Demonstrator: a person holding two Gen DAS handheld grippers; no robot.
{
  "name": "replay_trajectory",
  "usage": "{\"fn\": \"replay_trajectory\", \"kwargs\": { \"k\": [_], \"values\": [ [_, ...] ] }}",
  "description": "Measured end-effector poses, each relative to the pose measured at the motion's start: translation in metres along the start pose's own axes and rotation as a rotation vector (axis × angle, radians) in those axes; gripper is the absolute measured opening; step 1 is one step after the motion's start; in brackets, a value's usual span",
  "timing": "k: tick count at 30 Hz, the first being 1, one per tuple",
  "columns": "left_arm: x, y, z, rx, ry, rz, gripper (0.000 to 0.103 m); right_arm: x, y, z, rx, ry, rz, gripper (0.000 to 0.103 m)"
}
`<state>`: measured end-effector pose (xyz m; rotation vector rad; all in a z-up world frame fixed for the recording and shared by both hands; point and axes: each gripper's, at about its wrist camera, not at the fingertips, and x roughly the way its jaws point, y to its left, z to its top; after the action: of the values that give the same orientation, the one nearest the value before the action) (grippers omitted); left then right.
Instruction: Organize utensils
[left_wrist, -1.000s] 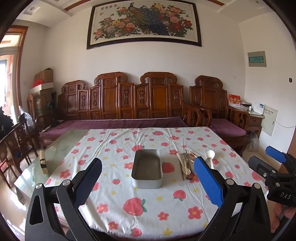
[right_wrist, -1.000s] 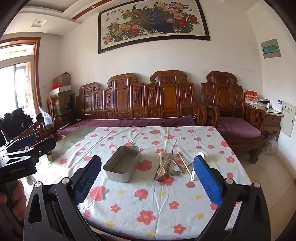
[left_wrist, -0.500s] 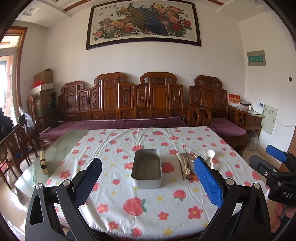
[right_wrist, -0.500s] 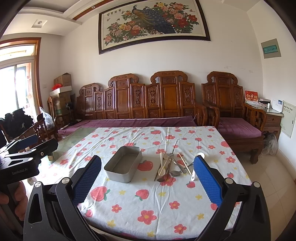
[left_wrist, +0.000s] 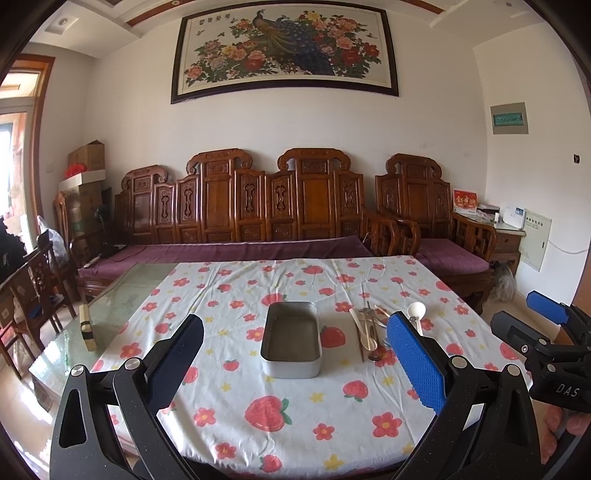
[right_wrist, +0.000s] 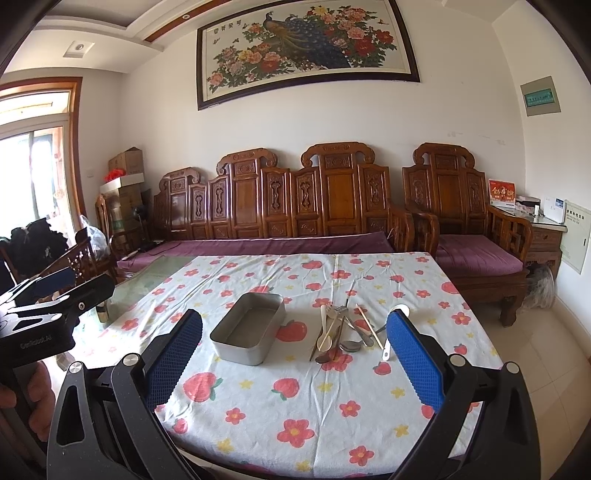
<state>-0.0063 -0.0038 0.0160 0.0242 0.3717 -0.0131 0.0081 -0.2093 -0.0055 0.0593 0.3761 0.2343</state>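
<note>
The table (left_wrist: 122, 295) stands before a carved wooden bench (left_wrist: 236, 206). A flower-and-strawberry tablecloth (left_wrist: 295, 406) covers most of it; bare glass shows along the left edge.

My left gripper (left_wrist: 295, 365) is held above the near edge of the table. Its jaws are spread wide. The blue pads (left_wrist: 417, 365) touch nothing and nothing sits between them. My right gripper (right_wrist: 295, 362) is held likewise above the near edge, jaws spread wide, pads clear of every object. In the left wrist view the right gripper also appears past the right edge of the table, off the cloth.

A metal tray (left_wrist: 291, 363) rests on the cloth near the middle of the table, its long side running from near edge to far edge. Its interior holds no utensils.

The utensils (right_wrist: 341, 332) lie in a loose overlapping bundle on the cloth just to the right of the tray, apart from it. The bundle includes a cream spoon (right_wrist: 325, 328), a fork (right_wrist: 338, 314), metal spoons (right_wrist: 351, 346) and chopsticks (right_wrist: 369, 325). A white ladle-type spoon (left_wrist: 416, 312) lies at the right side of the bundle, toward the right edge.

A small pale block (left_wrist: 87, 326) stands on the bare glass near the left edge.
</note>
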Motion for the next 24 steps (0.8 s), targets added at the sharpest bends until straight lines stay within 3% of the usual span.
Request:
{"fn": "replay_trajectory", "kwargs": {
  "k": [24],
  "values": [
    [-0.002,-0.0015,-0.0017,0.002,-0.007,-0.002,0.097,-0.0021,0.0012,0.0,0.002,-0.004,0.002,0.1]
  ]
}}
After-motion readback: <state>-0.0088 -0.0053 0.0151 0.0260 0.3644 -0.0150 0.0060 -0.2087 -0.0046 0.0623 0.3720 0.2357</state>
